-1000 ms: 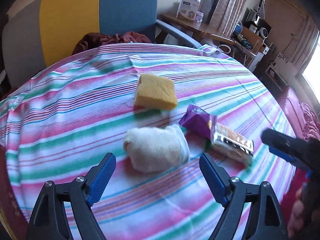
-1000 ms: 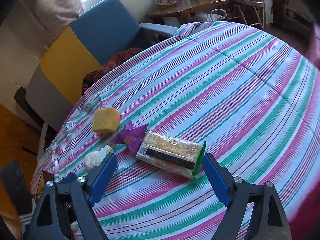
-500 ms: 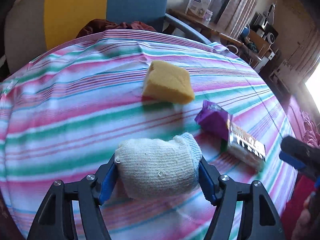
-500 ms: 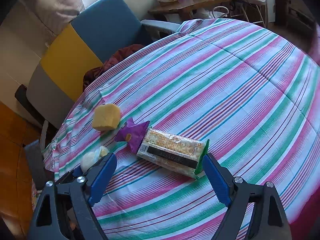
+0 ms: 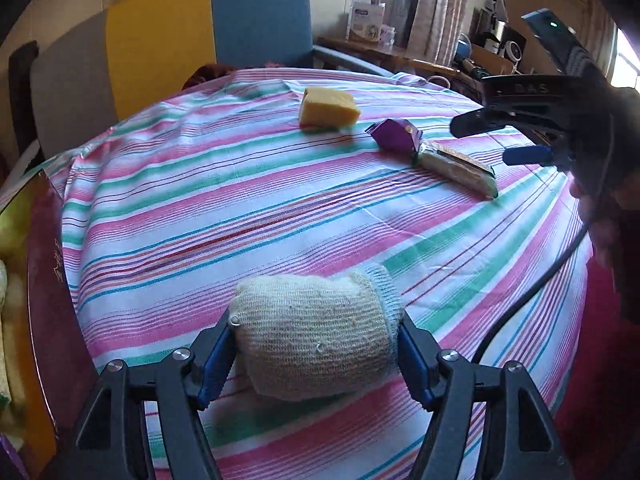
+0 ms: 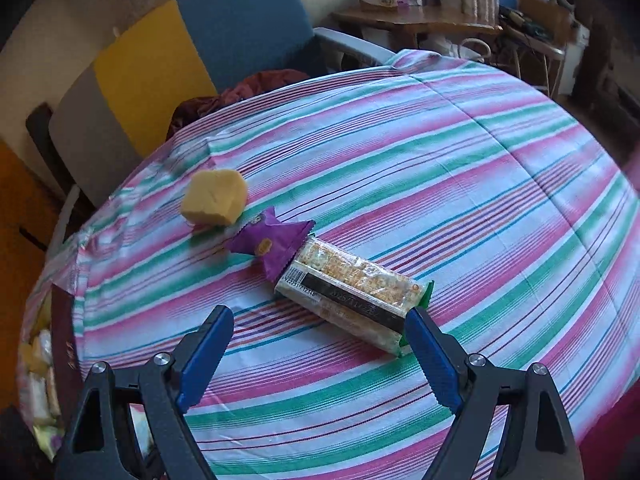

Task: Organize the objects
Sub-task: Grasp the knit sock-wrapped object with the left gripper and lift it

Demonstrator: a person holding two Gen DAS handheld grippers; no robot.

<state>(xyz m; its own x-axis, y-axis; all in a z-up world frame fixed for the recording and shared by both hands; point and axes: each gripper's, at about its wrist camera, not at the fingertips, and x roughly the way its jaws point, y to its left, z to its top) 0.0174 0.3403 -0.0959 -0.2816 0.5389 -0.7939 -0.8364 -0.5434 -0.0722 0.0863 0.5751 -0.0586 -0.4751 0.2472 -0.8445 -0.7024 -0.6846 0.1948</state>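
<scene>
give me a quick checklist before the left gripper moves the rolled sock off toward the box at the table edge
1. Grip: left gripper shut on the rolled sock, both fingers pressing its sides: ok.
2. Sock clear of the tablecloth: cannot tell.
3. Nothing lying between the sock and the box at the left edge: ok.
4. Space in the box: packets already inside, only partly seen: cannot tell.
5. Right gripper open and away from the sock, near the cracker pack: ok.
6. Sponge and purple wrapper far from the sock: ok.
</scene>
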